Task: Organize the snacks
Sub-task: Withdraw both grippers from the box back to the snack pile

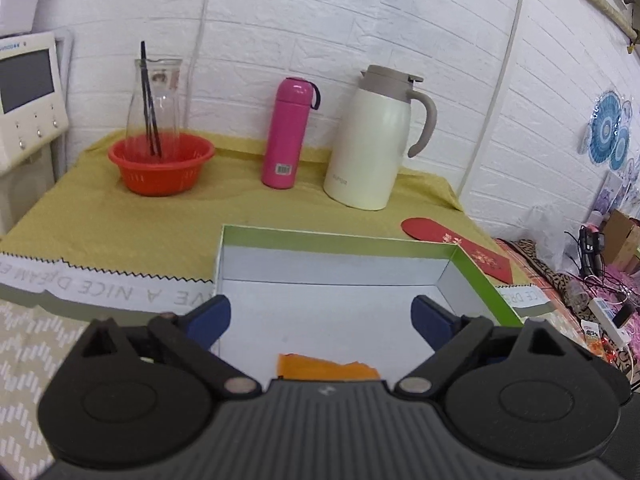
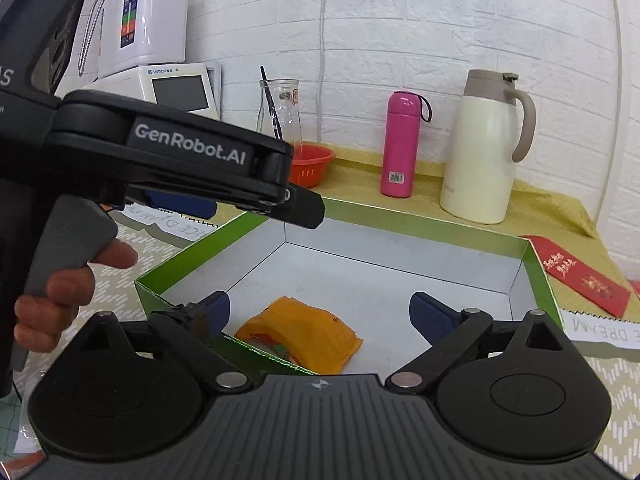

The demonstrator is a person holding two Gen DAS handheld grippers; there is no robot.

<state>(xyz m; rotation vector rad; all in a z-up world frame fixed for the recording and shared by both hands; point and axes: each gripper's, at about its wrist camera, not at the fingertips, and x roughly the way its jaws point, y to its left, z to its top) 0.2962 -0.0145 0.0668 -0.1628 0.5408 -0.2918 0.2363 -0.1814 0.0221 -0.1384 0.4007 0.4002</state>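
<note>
So far you have one orange snack packet (image 2: pixel 298 334) lying in the lower middle of the green-rimmed box (image 2: pixel 420 222), both your left hand-held gripper (image 1: pixel 320 316) and right hand-held gripper (image 2: pixel 320 314) spread empty, no further snacks visible.

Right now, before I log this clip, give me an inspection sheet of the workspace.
Surface: table with yellow cloth.
Job's things: orange snack packet lying inside green-rimmed box.
Clutter: red basket holding glass carafe, pink flask, white jug, red envelopes.
Grippers: left gripper and right gripper open, nothing between the fingers.
Cables: tangle at far right.
Surroundings: white brick wall, appliances at left.
</note>
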